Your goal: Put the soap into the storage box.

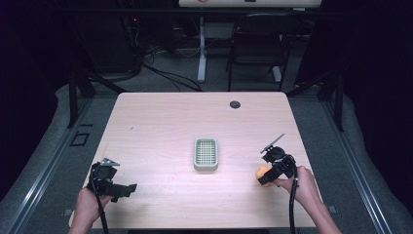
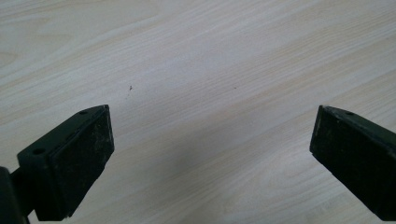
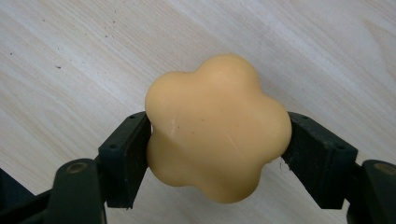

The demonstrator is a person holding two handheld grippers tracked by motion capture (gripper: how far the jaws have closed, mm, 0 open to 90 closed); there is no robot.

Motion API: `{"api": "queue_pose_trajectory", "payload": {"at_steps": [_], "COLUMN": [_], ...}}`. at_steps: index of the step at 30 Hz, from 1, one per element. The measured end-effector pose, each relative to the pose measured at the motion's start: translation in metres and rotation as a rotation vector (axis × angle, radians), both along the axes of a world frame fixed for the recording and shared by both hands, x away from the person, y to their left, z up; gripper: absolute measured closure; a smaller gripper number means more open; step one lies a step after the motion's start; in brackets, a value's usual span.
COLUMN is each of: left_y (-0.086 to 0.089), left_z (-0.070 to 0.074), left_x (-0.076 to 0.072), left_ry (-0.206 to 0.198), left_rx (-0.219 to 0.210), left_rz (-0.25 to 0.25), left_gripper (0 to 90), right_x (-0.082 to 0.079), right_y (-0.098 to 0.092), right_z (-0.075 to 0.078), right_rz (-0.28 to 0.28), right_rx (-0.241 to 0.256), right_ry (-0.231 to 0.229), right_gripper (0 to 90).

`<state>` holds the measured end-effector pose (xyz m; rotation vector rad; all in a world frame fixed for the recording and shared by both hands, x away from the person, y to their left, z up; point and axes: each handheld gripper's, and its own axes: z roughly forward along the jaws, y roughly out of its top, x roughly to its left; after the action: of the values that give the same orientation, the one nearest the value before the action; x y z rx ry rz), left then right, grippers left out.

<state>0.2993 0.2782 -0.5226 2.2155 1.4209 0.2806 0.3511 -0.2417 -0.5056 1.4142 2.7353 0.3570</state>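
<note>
You are working on a pale wood-grain table (image 1: 160,122), and the step in hand looks like carrying the soap over to the small grey-green rectangular soap dish with a slotted grid insert (image 1: 205,154), which sits ahead and to the left of your right gripper (image 1: 267,176), near but clearly apart from it. To do this well, keep your squeeze steady and modest: the piece is rounded and likely slick, so it could squirt out if you press harder or tilt the tool sharply. Lift straight up before you travel, come in above the dish rather than from the side, and let the bar settle flat on the grid before you release. Your right gripper is clamped on the orange-yellow, flower-shaped lobed bar of soap (image 3: 217,128); in the right gripper view each black pad bears on an opposite lobe, the jaws held fairly wide by the bar's width, with the bulk of the bar standing past the pads. Whether the bar is resting on the table or raised just off it I cannot tell. Your left gripper (image 2: 210,154), far to the other side of the dish, has its jaws spread wide apart with only bare table between them, touching nothing.
</note>
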Motion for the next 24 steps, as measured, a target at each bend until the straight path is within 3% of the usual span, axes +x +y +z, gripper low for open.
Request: {"api": "queue_pose_trajectory", "payload": {"at_steps": [3,13,14,24], "left_y": [0.001,0.001,0.001,0.001], "left_z": [0.0,0.0,0.0,0.001], "left_x": [0.0,0.0,0.0,0.0], "left_ry": [0.0,0.002,0.001,0.001], "left_rx": [-0.001,0.0,0.0,-0.004], "left_rz": [0.005,0.001,0.0,0.003], "left_gripper": [0.0,0.0,0.0,0.0], "right_x": [0.002,0.01,0.012,0.019], "right_y": [0.002,0.01,0.01,0.017], "right_z": [0.002,0.005,0.007,0.012], "right_rz": [-0.004,0.006,0.027,0.023], "right_rx": [0.02,0.018,0.004,0.037], "right_ry": [-0.006,-0.022,-0.006,-0.023], "right_gripper": [26.4,26.5,26.5,26.5]}}
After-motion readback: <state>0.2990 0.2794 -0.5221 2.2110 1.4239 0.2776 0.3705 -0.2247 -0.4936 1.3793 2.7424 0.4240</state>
